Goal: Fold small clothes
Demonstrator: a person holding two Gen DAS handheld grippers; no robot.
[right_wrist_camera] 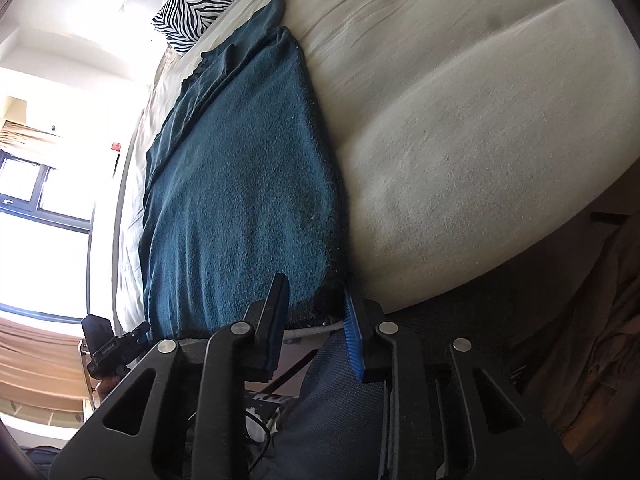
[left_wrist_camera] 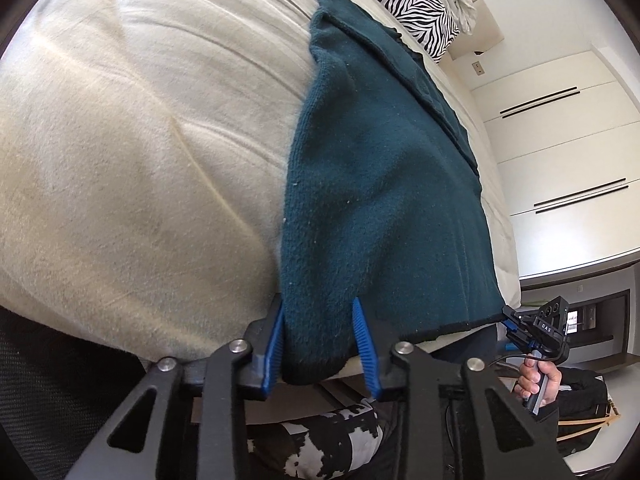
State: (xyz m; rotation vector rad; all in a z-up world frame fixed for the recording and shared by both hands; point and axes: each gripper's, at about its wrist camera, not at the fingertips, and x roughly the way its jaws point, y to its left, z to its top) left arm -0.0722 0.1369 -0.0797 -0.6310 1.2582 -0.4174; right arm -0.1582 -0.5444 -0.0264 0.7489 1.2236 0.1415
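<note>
Left wrist view: the left tool (left_wrist_camera: pixel 320 340) sits at the near edge of the bed (left_wrist_camera: pixel 132 140), its blue-padded fingers (left_wrist_camera: pixel 276 340) spread apart with the near left corner of a teal fleece garment (left_wrist_camera: pixel 380 184) lying between them. The pads flank the cloth without pressing it flat, so this tool looks open around the hem and is not clamped on it. At the far right of the same view the right tool (left_wrist_camera: pixel 516 322) appears, gripped in a hand (left_wrist_camera: pixel 538 380), with its tip at the garment's other near corner.

In the right wrist view the right tool (right_wrist_camera: pixel 316 320) likewise has its fingers apart, one on each side of the near right corner of the garment (right_wrist_camera: pixel 240 200); from here it reads as open, or at most loosely closing (the fabric edge hides the contact). The left tool (right_wrist_camera: pixel 128 336) shows small at the lower left.

The garment lies stretched lengthwise on the cream bed, running away toward a zebra-print pillow (left_wrist_camera: pixel 408 4). A second layer shows along one long side, which suggests a lengthwise fold is already in place. What appears left is to take both near corners and carry the near end up over the far end.
</note>
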